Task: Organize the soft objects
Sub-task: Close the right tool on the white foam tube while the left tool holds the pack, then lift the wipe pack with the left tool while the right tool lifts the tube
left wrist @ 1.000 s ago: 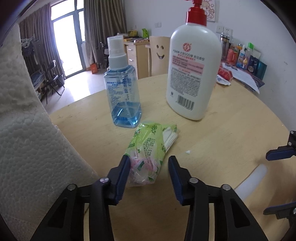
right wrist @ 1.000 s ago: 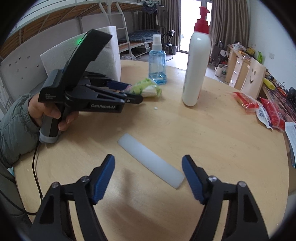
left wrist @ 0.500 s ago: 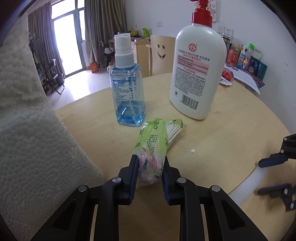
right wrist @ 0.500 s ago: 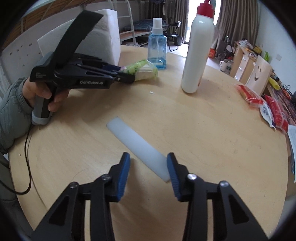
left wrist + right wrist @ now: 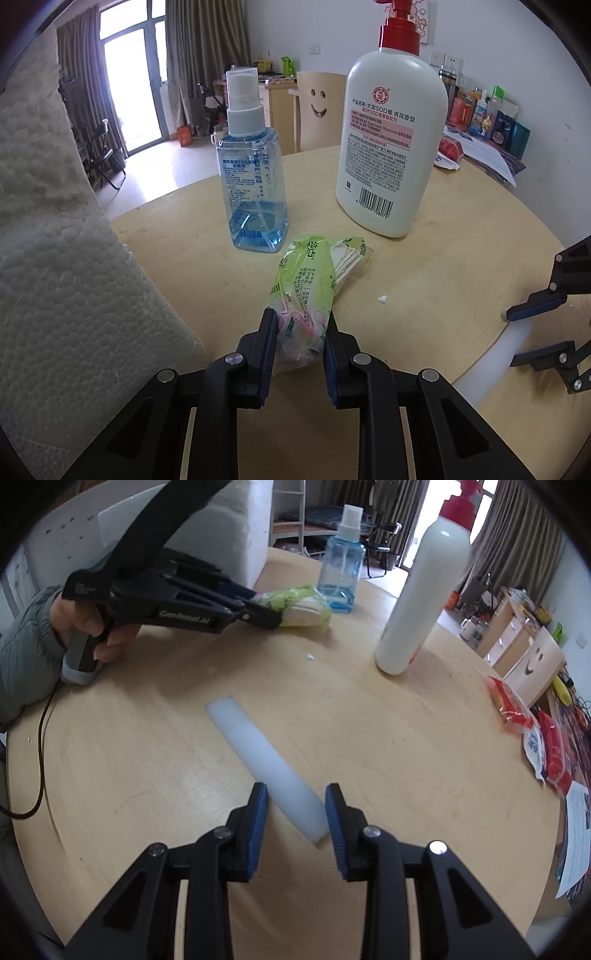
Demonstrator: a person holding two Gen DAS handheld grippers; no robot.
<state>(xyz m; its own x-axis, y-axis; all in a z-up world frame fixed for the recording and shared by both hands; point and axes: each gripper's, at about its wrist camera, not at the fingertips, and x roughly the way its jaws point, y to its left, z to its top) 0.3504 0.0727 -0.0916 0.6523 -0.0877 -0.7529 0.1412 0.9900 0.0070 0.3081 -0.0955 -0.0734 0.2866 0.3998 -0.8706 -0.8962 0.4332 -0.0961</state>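
While left tongs pinch the tissue pack, right tongs are closing around the white strip.

Glossy plastic tissue pack, matt wooden table

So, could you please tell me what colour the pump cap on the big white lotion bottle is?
Red; the pump cap shows best in the left wrist view.

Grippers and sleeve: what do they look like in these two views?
Both are black skeletal frames with silver rivets and blue ribbed pads: the left gripper, the right gripper. In the right wrist view the left one carries white "GenRobot.AI" lettering, a grey-ended handle and a dark cable. A grey padded sleeve covers the arm.
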